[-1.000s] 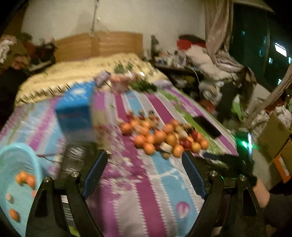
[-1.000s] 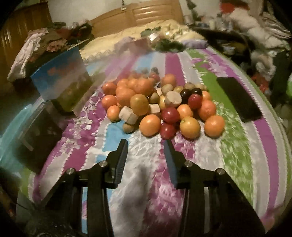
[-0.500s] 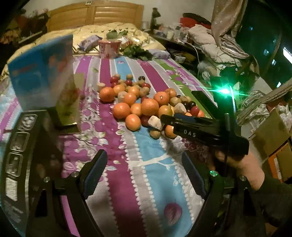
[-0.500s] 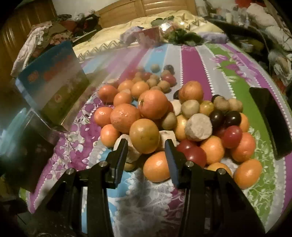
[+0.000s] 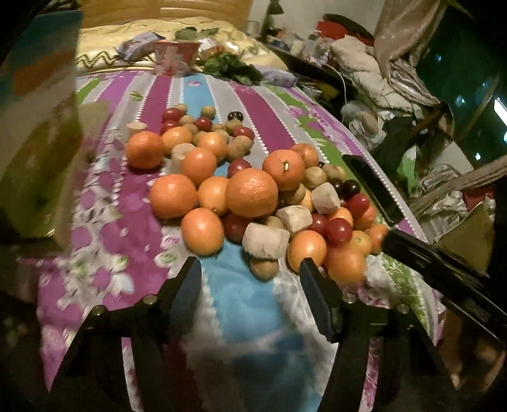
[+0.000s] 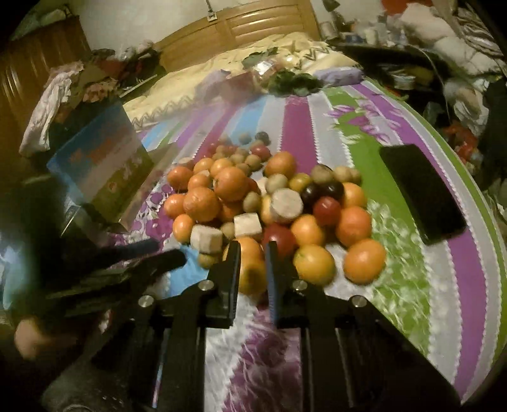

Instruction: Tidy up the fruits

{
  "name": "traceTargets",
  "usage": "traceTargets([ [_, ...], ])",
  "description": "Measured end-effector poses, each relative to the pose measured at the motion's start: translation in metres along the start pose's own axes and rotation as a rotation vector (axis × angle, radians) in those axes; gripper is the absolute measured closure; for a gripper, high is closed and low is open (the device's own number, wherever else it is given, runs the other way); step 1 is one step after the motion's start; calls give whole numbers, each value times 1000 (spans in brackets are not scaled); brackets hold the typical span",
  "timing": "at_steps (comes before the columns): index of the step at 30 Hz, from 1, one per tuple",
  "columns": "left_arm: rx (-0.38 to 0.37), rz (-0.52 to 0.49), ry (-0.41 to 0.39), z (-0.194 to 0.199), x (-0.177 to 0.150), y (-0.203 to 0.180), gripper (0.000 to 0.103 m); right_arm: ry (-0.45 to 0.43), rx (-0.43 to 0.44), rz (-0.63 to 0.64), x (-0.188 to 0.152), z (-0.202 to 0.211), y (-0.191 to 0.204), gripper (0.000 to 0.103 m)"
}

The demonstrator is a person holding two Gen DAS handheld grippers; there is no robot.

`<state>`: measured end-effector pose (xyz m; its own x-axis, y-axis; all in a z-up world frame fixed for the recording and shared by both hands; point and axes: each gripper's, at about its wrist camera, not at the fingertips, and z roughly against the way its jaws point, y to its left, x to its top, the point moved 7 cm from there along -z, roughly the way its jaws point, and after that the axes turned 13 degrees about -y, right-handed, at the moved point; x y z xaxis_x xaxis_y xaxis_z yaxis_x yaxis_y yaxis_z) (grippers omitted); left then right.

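A bed (image 5: 149,95) fills the room, spread with a striped purple, blue, grey and green floral cover and, toward its head, a cream quilt (image 6: 221,69). A slatted wooden headboard (image 6: 253,25) stands against a pale wall (image 6: 142,22). Clothes lie heaped (image 5: 374,73) beyond the right edge, beside a dark window (image 5: 469,85). The light is dim and warm.

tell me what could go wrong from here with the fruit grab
The right gripper has just closed on an orange at the near edge of the pile; lifting it may set the fruit leaning on it rolling.

The left gripper, jaws just closing with nothing between them, sits close beside the right one, so the two could bump.

A black phone lies beside the pile.
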<state>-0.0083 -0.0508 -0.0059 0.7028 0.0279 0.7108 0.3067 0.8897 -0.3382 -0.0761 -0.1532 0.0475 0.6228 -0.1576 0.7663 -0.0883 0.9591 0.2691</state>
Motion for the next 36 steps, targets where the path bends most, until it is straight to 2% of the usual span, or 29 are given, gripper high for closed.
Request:
traceTargets([
  [4,-10,-1,0,-17,3,-5,39,18,10,-7,-8,5,-5,84],
  [8,-5,-59,-5,-27,4,-17,39,59,9,-8,-25,6,-14,84],
  [11,0,-72,-10,-35,5,-21,46,82,12,-17,-38,8,-18,84],
  [14,30,-87,-14,-36,8,-19,65,93,14,-26,-45,11,-23,83],
  [17,31,-78,-15,-32,7,-12,65,106,14,-32,-50,10,-28,81],
  [19,30,-60,-40,-20,7,-6,64,117,22,-33,-52,8,-29,72],
  [21,66,-47,-53,-8,2,6,65,108,45,-38,-50,7,-26,51],
  [22,79,-38,-51,-5,-1,10,65,105,56,-40,-50,5,-23,50],
  [24,107,-2,-47,6,-11,24,65,119,77,-44,-52,-3,-17,50],
  [28,135,0,-58,22,-22,29,65,160,118,-36,-59,-22,1,50],
  [32,135,-36,-74,29,-23,20,65,152,68,3,-63,-34,8,50],
  [34,149,-56,-95,32,-19,14,57,148,46,15,-63,-38,9,50],
  [36,152,-82,-128,36,-12,5,54,147,22,31,-63,-38,8,62],
])
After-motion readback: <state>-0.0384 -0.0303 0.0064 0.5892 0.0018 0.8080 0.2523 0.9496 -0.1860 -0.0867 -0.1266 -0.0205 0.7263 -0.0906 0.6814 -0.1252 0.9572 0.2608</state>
